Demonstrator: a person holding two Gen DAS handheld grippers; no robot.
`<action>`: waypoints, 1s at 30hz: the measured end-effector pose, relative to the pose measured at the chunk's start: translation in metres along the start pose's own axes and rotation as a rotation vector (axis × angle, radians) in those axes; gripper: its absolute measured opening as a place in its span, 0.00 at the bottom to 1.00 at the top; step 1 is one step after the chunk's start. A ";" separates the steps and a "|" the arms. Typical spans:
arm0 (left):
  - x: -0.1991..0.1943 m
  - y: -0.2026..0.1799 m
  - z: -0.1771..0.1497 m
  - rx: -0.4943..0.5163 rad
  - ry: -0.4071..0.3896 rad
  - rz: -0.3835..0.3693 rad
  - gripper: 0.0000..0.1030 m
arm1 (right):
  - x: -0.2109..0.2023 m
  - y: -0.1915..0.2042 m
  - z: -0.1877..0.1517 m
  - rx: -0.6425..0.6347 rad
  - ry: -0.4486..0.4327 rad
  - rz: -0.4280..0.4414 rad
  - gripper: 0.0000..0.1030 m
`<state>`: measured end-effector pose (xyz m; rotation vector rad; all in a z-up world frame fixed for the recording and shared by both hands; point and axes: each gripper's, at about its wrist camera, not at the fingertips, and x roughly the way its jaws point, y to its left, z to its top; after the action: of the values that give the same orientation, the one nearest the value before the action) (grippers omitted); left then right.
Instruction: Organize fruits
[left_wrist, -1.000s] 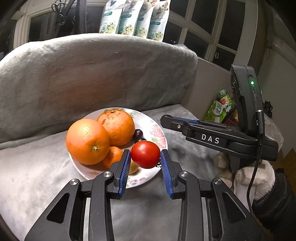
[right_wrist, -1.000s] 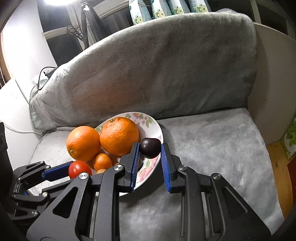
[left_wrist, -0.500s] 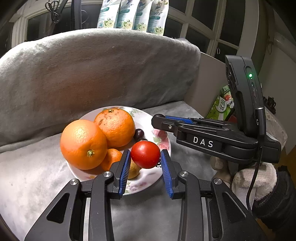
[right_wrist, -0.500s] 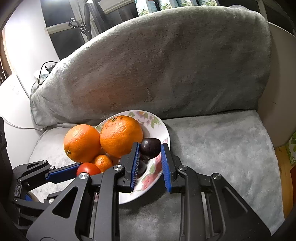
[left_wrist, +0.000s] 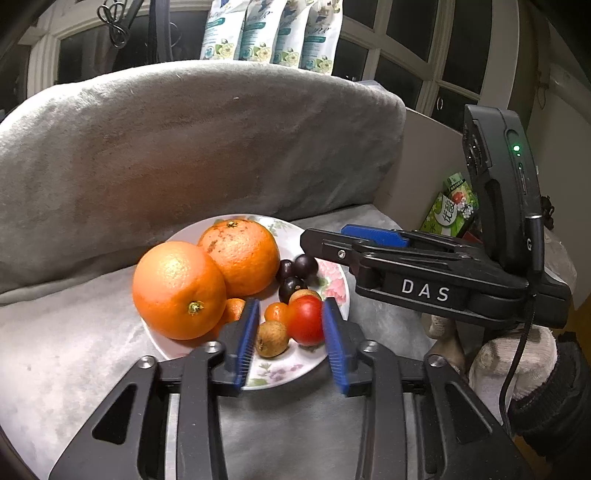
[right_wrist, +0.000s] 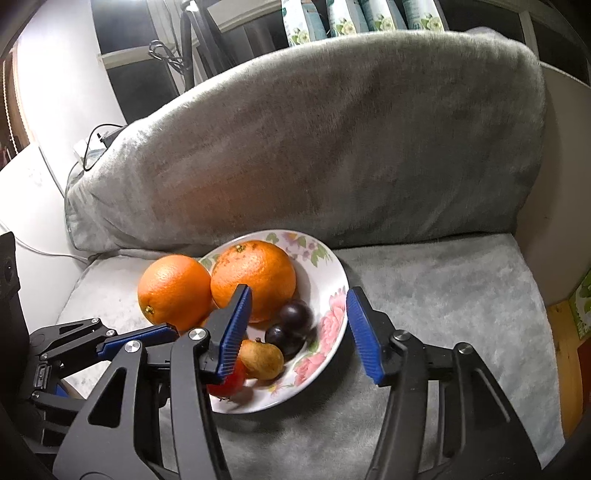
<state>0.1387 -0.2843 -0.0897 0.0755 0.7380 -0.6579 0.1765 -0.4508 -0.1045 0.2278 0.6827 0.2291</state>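
Note:
A floral white plate (left_wrist: 306, 363) (right_wrist: 334, 295) on a grey cushioned seat holds two big oranges (left_wrist: 179, 290) (right_wrist: 253, 280), dark plums (left_wrist: 304, 266) (right_wrist: 295, 315), small orange fruits (left_wrist: 276, 312), a brown longan (left_wrist: 272, 339) (right_wrist: 261, 360) and a red tomato (left_wrist: 306, 319) (right_wrist: 227, 384). My left gripper (left_wrist: 290, 325) is open over the plate's near side, its right pad against the tomato lying on the plate. My right gripper (right_wrist: 299, 328) is open and empty above the plums.
A tall grey cushion (left_wrist: 184, 147) backs the seat. A cardboard wall (left_wrist: 421, 173) and a green packet (left_wrist: 450, 210) stand at the right. The right gripper's body (left_wrist: 424, 273) reaches over the plate's right rim. White cables (right_wrist: 88, 147) lie at the far left.
Both grippers have opened. The tomato dropped from the left gripper onto the plate. The dark plum left the right gripper and lies on the plate with the others.

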 end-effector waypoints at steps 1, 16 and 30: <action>-0.002 0.000 0.000 -0.002 -0.006 -0.002 0.46 | -0.001 0.001 0.001 -0.002 -0.002 -0.004 0.54; -0.018 0.000 0.000 -0.017 -0.019 0.040 0.74 | -0.016 0.009 0.003 -0.023 -0.015 -0.059 0.80; -0.048 0.007 -0.008 -0.050 -0.041 0.054 0.75 | -0.054 0.031 -0.003 -0.044 -0.065 -0.130 0.92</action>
<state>0.1113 -0.2509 -0.0657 0.0355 0.7098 -0.5876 0.1296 -0.4366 -0.0656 0.1473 0.6251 0.1122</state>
